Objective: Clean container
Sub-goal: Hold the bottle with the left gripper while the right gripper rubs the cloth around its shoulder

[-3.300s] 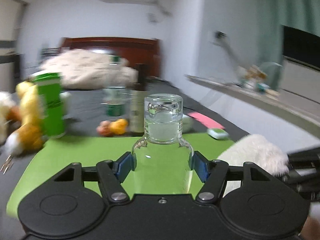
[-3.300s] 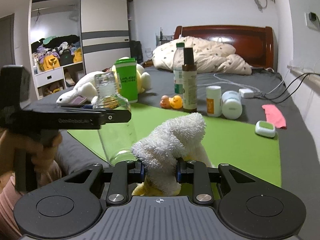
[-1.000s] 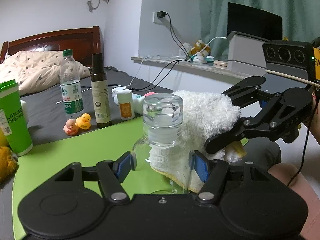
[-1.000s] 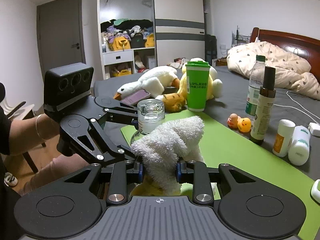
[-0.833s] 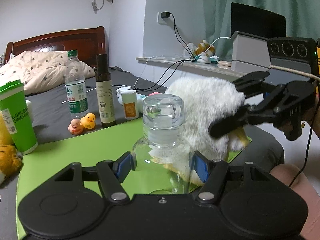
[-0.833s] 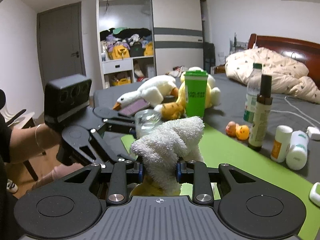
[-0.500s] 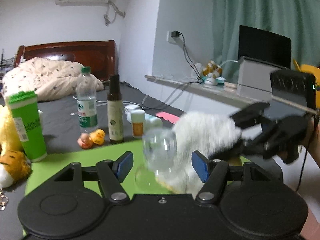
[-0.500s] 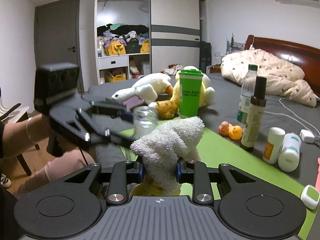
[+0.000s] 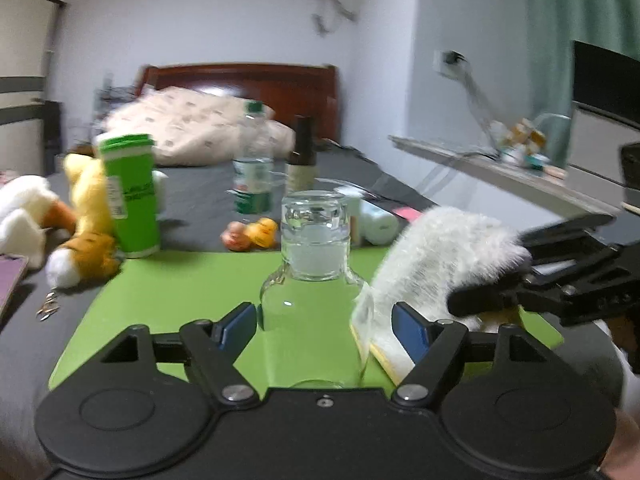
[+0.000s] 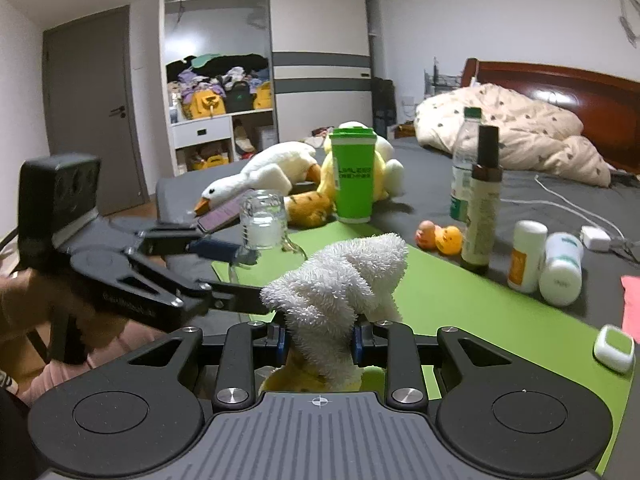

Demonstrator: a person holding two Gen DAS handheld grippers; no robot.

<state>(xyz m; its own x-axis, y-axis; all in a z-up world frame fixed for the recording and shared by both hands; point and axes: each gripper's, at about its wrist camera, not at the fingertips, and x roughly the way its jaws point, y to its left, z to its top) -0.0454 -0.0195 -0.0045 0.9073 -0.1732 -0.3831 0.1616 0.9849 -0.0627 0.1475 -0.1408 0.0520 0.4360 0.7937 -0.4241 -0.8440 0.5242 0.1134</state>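
Left gripper (image 9: 324, 326) level-ish, nose slightly down, jaws opening; glass bottle (image 9: 311, 280) stands upright between the pads, right pad clear of it, left pad contact unclear. Right gripper (image 10: 319, 340) clamped tight on white fluffy cloth (image 10: 340, 284), just beside the bottle. Both over green mat (image 10: 460, 308) on grey bed (image 10: 424, 196); wardrobe (image 10: 280, 76) behind.

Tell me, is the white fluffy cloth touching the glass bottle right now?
Cannot tell. In the left wrist view the cloth edge overlaps the glass bottle side, but neither view plainly shows contact or gap.
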